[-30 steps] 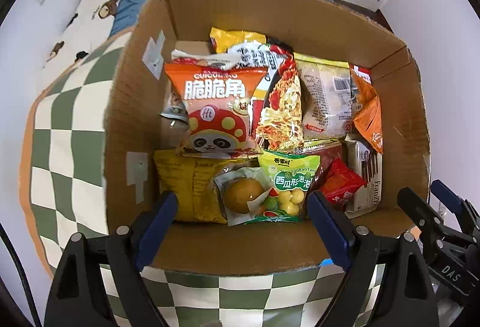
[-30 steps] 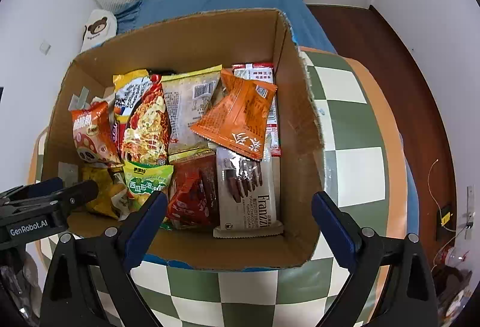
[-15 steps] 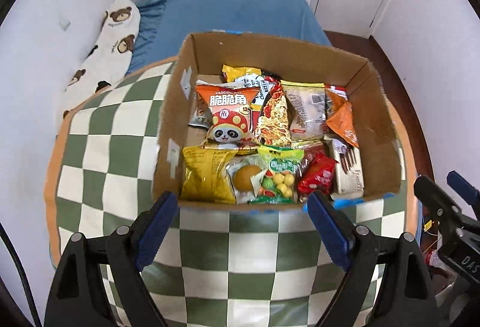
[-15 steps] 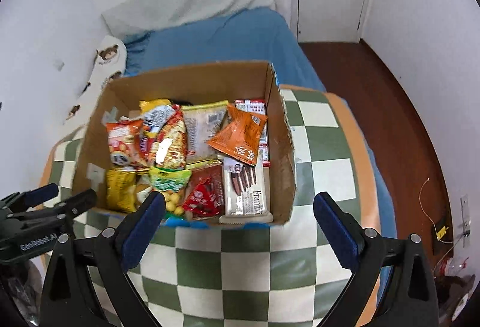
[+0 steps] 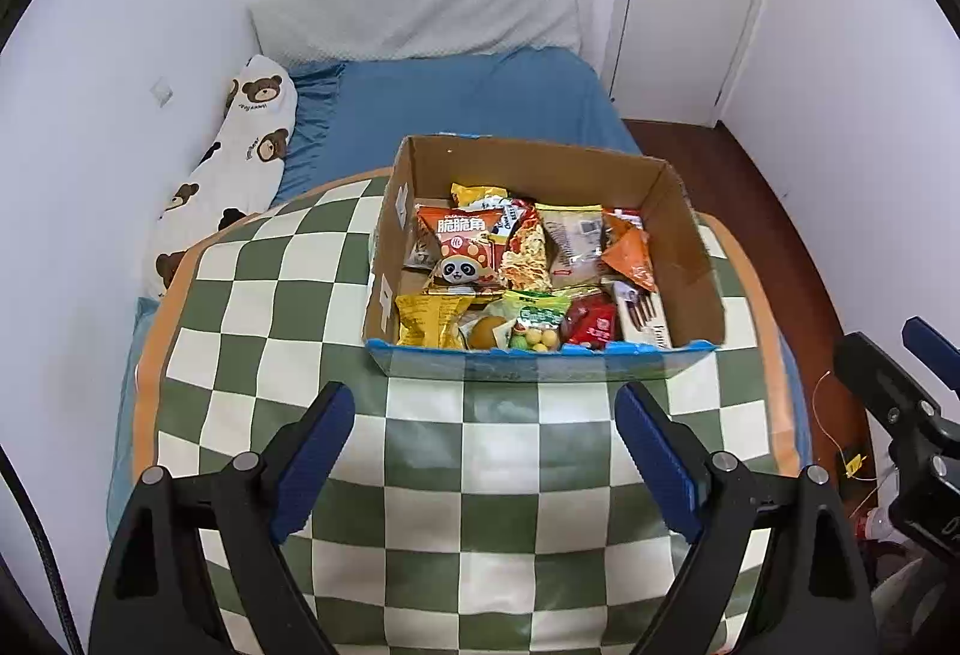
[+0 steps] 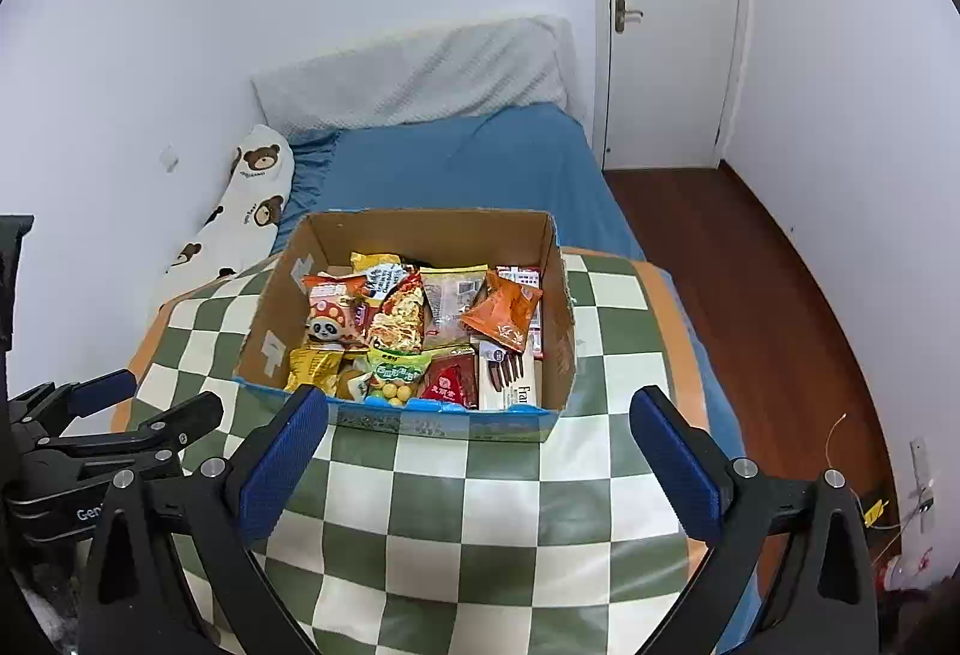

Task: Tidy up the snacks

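here, checkered blanket point(image 5: 492, 481), blue bed point(image 5: 456, 108), white door point(image 6: 666, 18), wood floor point(image 6: 750, 295)

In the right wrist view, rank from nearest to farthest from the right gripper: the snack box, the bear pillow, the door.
From the right gripper, which is empty with its jaws opening:
1. Snack box, just ahead on the checkered blanket.
2. Bear pillow, farther back on the left, against the wall.
3. Door, farthest, at the back right beyond the bed.
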